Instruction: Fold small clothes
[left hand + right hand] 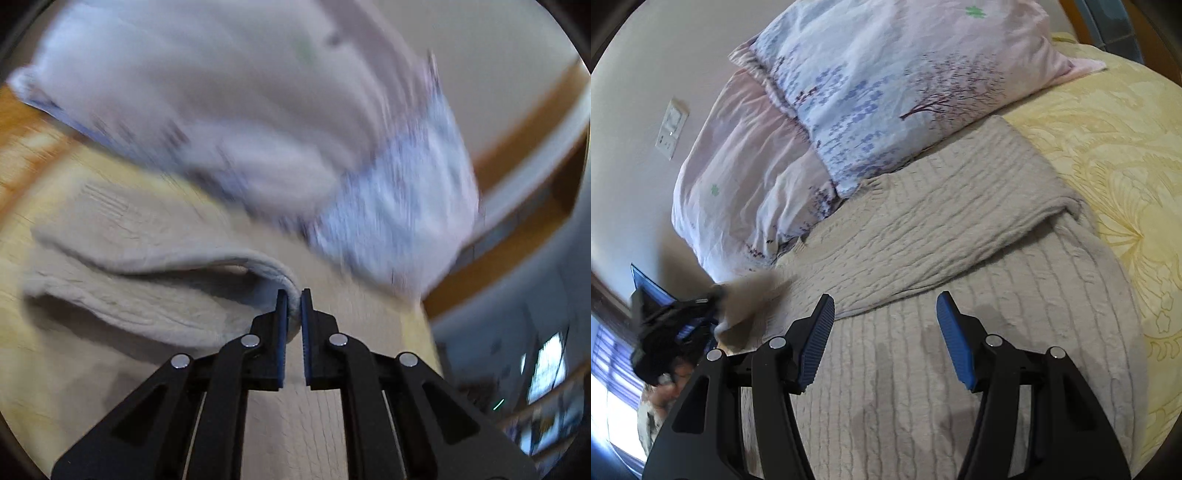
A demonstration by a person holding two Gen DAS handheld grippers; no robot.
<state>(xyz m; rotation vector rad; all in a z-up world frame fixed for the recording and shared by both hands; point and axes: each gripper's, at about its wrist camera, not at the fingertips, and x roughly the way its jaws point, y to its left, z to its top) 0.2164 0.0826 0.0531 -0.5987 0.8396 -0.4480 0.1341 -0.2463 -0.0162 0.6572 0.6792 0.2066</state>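
- Grey ribbed knit garment (pixel 960 236) lay spread on the yellow bedspread (pixel 1115 155), its far end against the flowered pillows (pixel 886 81), one sleeve folded across the body.
- Left gripper (pixel 294 295): jaws pressed together, pinching a thick rolled edge of the knit at the left side.
- Right gripper (pixel 885 306): jaws spread wide, nothing between them, hovering above the near part of the garment.
- Best to carry the pinched edge low and straight across, probably.
- Should keep the pinch firm until the fold lies flat; heavy knit slips and sags easily.
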